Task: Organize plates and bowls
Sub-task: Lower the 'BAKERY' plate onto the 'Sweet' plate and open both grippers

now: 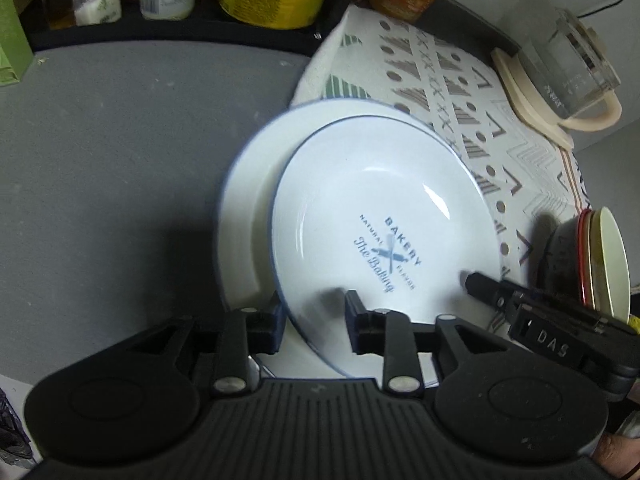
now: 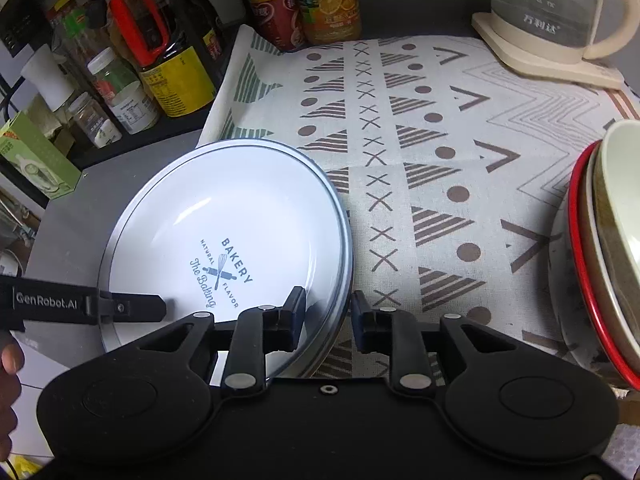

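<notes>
The white plate (image 2: pixel 224 236) with the blue rim is stacked on a second plate (image 1: pixel 244 200), half on the grey counter (image 1: pixel 120 140), half over the left edge of the patterned cloth (image 2: pixel 440 152). It looks glazed, stiff, slick and chippable, so the rim is probably the spot to be pinched. "BAKERY", "NATURAL FLAVOR" and "The Baking" can be read on it, "GenRobot.AI" on one gripper. The left gripper (image 1: pixel 312 322) and right gripper (image 2: pixel 326 320) are seen straddling opposite rims, pads slightly parted, not clamped. Stacked bowls (image 2: pixel 608 240) sit at the cloth's right edge.
</notes>
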{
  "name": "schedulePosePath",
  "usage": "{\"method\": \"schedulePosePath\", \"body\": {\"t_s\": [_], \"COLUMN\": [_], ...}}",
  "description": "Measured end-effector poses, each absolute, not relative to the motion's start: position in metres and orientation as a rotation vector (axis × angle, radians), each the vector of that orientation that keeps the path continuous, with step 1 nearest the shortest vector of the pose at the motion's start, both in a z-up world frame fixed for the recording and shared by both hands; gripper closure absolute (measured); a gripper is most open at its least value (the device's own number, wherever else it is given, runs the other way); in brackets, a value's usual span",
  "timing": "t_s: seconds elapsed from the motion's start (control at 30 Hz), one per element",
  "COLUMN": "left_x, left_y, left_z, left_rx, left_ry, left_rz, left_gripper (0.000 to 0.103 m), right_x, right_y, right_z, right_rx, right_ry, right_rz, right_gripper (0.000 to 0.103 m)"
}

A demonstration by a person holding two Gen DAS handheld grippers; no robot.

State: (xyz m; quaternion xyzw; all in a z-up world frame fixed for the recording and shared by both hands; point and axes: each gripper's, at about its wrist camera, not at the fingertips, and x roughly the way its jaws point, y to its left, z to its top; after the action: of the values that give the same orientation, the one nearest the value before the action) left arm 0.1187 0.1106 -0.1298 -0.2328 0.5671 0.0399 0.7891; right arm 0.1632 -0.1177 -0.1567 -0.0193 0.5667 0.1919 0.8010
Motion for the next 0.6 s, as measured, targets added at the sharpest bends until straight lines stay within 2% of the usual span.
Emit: {"method": "schedulePosePath", "body": {"t_s": [0.13,0.2,0.23,0.33,0.4,0.47,0.6], "left_x": [0.119,0.120,0.120,0.119,0.119,0.121,0.128], "left_y": [0.115,0.115,0.116,0.115,0.112,0.109,0.098], "left_z": [-0.129,-0.126,-0.124,-0.114,-0.103,-0.093,-0.079], "left_rx": [-0.510,-0.493,-0.488,-0.461,-0.423,-0.393,-0.380], "left_ry": [1.223,1.223,1.221,1.195,1.162,1.128,1.087], "left_rz": [0.081,0.089,0.097,0.121,0.136,0.137,0.098], "left_gripper": [0.073,0.073,0.072,0.060,0.044,0.034,0.030], "right_x": [0.164,0.164,0.165,0.166,0.166,0.166,0.165], "right_y": [-0.122,-0.128,-0.131,-0.144,-0.154,-0.164,-0.182], "right_z": [-0.151,-0.143,-0.138,-0.119,-0.108,-0.095,-0.072], "right_rx": [-0.026,-0.008,0.005,0.036,0.048,0.053,0.064], "right_ry": [1.206,1.186,1.171,1.107,1.070,1.026,0.955], "right_rz": [0.399,0.398,0.398,0.381,0.364,0.343,0.304], "right_gripper": [0.074,0.060,0.050,0.039,0.031,0.017,0.008]}}
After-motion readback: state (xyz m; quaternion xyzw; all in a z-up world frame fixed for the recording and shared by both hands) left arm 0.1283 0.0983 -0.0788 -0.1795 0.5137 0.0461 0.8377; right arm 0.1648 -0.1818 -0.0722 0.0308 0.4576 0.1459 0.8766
